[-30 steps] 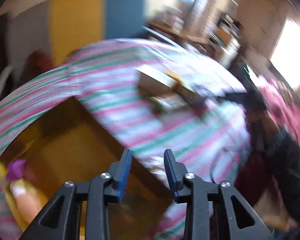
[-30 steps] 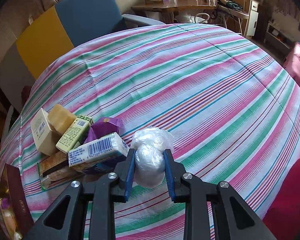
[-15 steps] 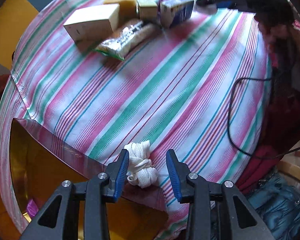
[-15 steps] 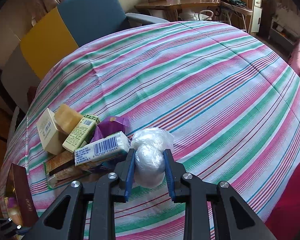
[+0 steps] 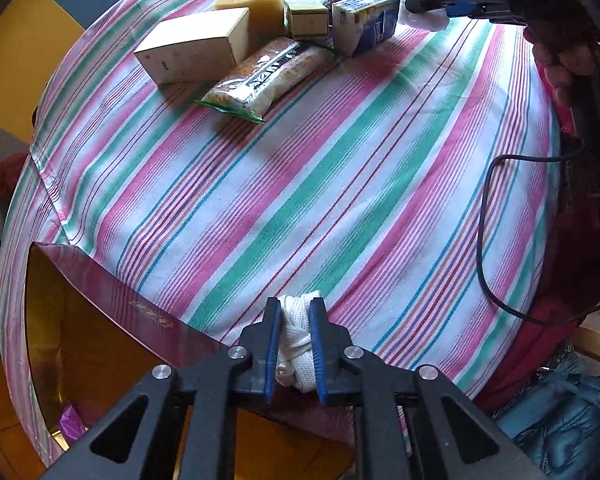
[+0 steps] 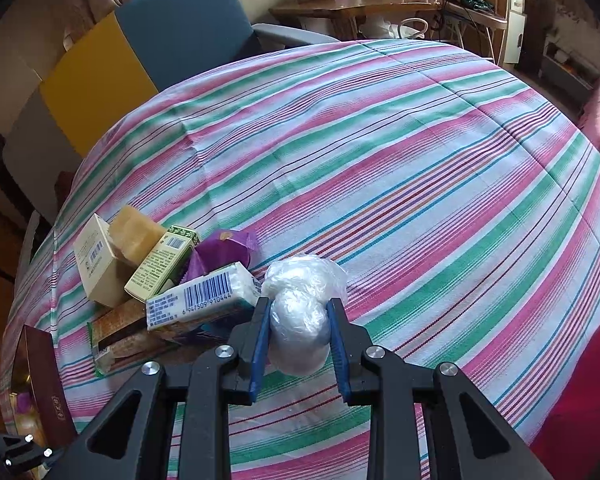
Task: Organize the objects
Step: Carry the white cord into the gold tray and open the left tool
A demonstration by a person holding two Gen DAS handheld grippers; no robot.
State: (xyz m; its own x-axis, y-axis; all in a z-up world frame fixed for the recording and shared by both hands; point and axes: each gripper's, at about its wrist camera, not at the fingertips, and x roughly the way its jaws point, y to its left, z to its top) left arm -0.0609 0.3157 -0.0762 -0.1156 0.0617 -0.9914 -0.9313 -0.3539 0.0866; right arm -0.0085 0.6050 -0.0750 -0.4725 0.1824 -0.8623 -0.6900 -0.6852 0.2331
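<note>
We had the left hand-held gripper (image 5: 294, 344) clenched on the white cord bundle (image 5: 296, 342), which sat at the near edge of the worktop (image 5: 340, 160), touching the striped cloth and just beside the rim of the gold-lined box (image 5: 100, 320). That box lay to the left of the bundle and slightly nearer us, so we judged the coming move to be a short carry leftward over the rim. The bundle's long axis ran roughly along the fingers, pointing away from us.

Our right hand-held gripper (image 6: 298, 332) gripped the plastic-wrapped ball (image 6: 300, 316) just beside the barcode packet (image 6: 204, 300) in the cluster of boxes. From there the gold-lined box (image 6: 40, 376) lay well off to the left, beyond the snack packet (image 6: 120, 332). We reckoned the left hand was clearly the nearer to the box, and the right would have to cross over the cluster, or around it, to reach it.
</note>
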